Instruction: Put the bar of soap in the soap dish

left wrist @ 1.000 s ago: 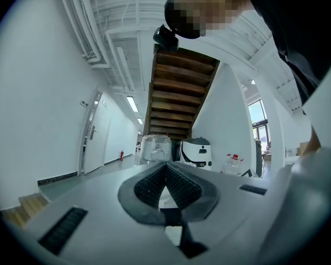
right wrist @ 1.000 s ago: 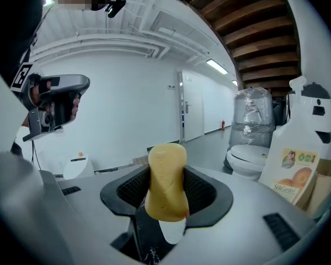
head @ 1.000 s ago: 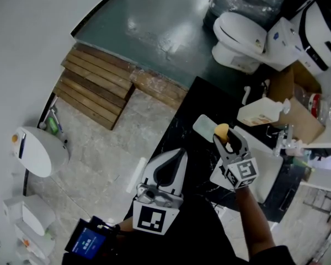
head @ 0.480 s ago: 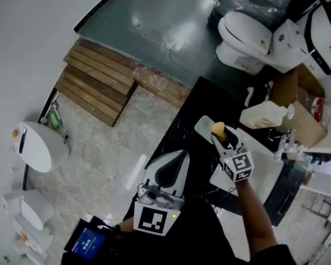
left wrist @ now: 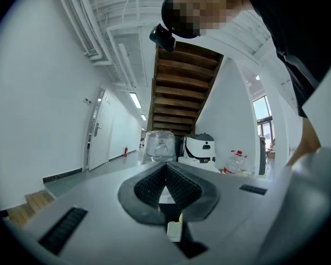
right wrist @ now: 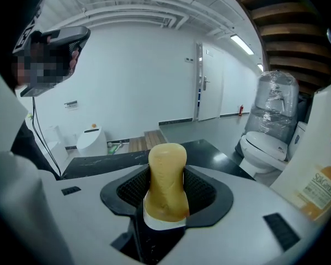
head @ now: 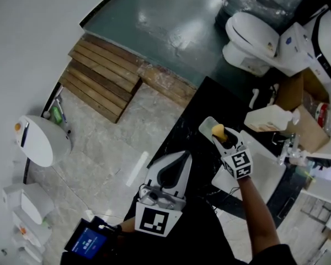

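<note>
My right hand-held gripper (head: 225, 141) is clamped on the yellow, rounded bar of soap (head: 218, 130); in the right gripper view the ribbed black pads (right wrist: 201, 191) press the bar's two flanks low down, and most of it stands out past the tips; seen from the head view, the soap hangs over the near end of the pale, translucent, rounded-rectangular soap dish (head: 206, 126), which sits on the black marbled tabletop (head: 193, 115) just beside the white sink basin (head: 265, 167); I cannot tell whether the bar touches the dish yet. My left hand-held gripper (head: 175, 164) is low and near me, well apart from the dish, its jaws closed together on nothing. I judge the step in hand to be the lowering and release; to do it well I should centre the bar over the hollow of the dish and not its rim; then turn my wrist so the bar's long side lies along the dish's length; then bring it down until it bears on the dish floor, and only then ease the jaws apart. Soap is slick and the dish looks light, so a drop from height or a sideways drag could skid the dish; I would draw the jaws straight back along their own line, clear of the rim.
</note>
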Action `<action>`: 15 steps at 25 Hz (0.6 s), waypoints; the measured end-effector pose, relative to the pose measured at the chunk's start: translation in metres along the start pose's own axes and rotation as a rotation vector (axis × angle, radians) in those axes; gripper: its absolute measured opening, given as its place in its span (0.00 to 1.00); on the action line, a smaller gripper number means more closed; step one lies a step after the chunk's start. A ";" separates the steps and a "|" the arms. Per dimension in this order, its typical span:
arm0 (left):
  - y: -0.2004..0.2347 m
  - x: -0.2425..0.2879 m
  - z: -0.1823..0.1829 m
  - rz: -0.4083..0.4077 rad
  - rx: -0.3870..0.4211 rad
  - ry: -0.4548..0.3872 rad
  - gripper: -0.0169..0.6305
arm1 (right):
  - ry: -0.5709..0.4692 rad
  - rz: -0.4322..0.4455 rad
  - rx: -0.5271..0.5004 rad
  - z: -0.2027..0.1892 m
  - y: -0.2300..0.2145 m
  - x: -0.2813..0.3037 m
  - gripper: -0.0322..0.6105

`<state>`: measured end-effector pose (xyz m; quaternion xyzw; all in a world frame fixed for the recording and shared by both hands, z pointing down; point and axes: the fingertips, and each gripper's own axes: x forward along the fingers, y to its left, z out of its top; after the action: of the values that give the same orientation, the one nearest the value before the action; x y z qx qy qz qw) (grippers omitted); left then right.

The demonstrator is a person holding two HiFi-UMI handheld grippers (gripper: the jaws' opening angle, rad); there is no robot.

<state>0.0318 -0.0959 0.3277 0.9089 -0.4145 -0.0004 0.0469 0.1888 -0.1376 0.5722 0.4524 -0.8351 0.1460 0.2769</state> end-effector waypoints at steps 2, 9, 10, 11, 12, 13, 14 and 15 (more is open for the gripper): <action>0.001 0.000 -0.003 -0.001 0.002 0.009 0.03 | 0.012 0.006 -0.009 -0.005 -0.001 0.006 0.34; 0.001 -0.002 -0.004 0.005 0.016 0.010 0.03 | 0.072 -0.001 -0.045 -0.016 -0.002 0.017 0.34; 0.002 -0.003 -0.004 0.009 0.012 0.010 0.03 | 0.078 -0.006 -0.049 -0.017 -0.003 0.018 0.34; 0.003 -0.003 -0.004 0.013 0.009 0.008 0.03 | 0.083 -0.011 -0.053 -0.019 -0.003 0.019 0.34; 0.004 -0.003 -0.003 0.015 0.008 0.007 0.03 | 0.088 -0.015 -0.059 -0.020 -0.003 0.020 0.34; 0.005 -0.003 -0.003 0.018 0.008 0.006 0.03 | 0.095 -0.016 -0.067 -0.021 -0.003 0.021 0.34; 0.005 -0.004 -0.003 0.019 0.007 0.007 0.03 | 0.101 -0.015 -0.075 -0.023 -0.003 0.022 0.34; 0.006 -0.005 -0.004 0.021 0.003 0.010 0.03 | 0.106 -0.013 -0.082 -0.024 -0.002 0.023 0.34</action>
<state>0.0246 -0.0959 0.3323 0.9045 -0.4239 0.0052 0.0474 0.1878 -0.1427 0.6050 0.4378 -0.8216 0.1336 0.3398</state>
